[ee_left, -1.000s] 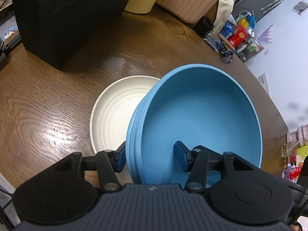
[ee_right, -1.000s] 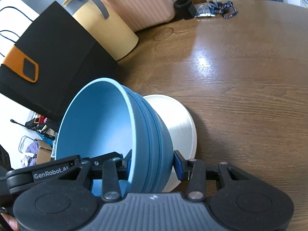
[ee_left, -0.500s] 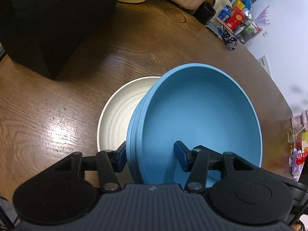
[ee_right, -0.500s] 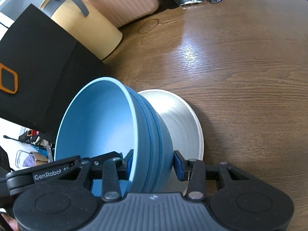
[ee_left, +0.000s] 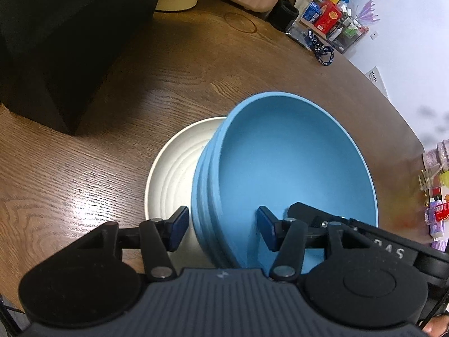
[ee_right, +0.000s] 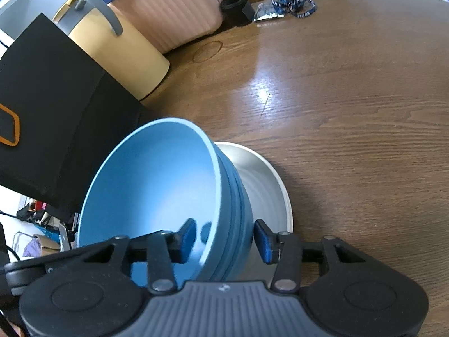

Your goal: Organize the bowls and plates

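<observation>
A stack of blue bowls (ee_left: 283, 174) sits on the white ridged plate (ee_left: 171, 174), which lies flat on the round wooden table (ee_left: 84, 163). Judged from this, the stacking looks done or nearly so: nested bowls on the plate, the set-down finishing and only the letting-go left. No other dishes show on the table, so whether more remain I cannot tell.

The left gripper (ee_left: 221, 226) straddles the near wall of the stack, one pad outside, one inside. Its jaws are opening, about half spread, and a gap shows on both sides of the wall, so it grips nothing.

The right gripper (ee_right: 226, 237) straddles the opposite wall the same way. Its jaws are also opening, roughly half spread, pads clear of the bowls (ee_right: 168, 191), with the plate (ee_right: 266, 188) beneath.
</observation>
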Demonstrator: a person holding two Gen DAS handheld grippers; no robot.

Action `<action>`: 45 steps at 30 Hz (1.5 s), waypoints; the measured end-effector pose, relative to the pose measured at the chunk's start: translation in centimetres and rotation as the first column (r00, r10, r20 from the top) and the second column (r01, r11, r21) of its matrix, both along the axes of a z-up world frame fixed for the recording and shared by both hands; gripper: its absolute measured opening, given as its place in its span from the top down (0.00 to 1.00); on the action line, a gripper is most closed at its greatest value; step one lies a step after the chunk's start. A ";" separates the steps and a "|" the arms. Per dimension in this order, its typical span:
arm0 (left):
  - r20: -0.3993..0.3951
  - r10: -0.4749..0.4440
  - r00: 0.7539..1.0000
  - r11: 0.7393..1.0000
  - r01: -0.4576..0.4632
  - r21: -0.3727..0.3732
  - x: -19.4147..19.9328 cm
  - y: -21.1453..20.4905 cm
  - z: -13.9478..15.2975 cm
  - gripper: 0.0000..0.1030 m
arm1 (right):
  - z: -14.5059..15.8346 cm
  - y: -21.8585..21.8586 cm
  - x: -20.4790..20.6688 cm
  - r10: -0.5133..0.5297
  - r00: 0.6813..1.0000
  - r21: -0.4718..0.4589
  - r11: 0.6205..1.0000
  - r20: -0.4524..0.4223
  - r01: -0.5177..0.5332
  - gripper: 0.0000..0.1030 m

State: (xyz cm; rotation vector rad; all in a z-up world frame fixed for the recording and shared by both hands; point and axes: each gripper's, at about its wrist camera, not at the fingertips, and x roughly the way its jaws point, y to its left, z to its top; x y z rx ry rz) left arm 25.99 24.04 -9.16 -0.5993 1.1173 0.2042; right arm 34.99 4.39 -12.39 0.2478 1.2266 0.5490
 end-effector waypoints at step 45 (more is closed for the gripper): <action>0.499 -0.170 0.850 0.915 -0.052 0.399 -26.9 -20.1 8.2 0.00 | 9.8 -23.8 -28.5 -0.120 0.806 -0.071 0.978 0.580 0.196 0.00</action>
